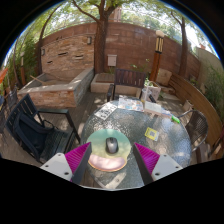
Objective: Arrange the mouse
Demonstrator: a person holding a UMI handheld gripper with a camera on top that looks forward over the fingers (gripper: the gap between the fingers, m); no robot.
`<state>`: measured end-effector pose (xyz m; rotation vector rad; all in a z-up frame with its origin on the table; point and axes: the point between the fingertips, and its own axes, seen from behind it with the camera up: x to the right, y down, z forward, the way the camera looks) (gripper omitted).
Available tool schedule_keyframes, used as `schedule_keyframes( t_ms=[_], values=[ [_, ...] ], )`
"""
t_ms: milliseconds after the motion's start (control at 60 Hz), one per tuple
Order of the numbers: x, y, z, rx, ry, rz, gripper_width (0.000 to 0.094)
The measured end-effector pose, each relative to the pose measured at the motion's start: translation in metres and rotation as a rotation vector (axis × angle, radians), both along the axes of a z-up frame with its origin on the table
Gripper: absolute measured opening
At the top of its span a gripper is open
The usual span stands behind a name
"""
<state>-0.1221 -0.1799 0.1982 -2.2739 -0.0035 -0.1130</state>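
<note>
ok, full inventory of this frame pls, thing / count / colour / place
mouse: 1, dark grey, on the round pad between the tool's fingers, gap either side
round pad: 1, pale with a pinkish rim, on the table's near edge
table: 1, glass top, under everything
disc: 1, shiny, beyond the mouse
yellow-green item: 1, beyond the right finger, too small to identify
white clutter: several pieces, far side of the table
chair: 1, dark metal, beside the table
brick wall: 1, red-brown, behind the patio
trees: a few, green, background
tool: 1, pink pads, open around the mouse
</note>
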Motion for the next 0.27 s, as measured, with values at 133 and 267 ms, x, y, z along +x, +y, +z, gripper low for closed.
schedule_keyframes(
  t_ms=[133, 267],
  values=[
    [-0.002, -0.016, 0.006, 0.0, 0.002, -0.002, 0.0854],
    [-0.004, -0.024, 0.003, -0.01, 0.005, 0.009, 0.0856]
  ],
)
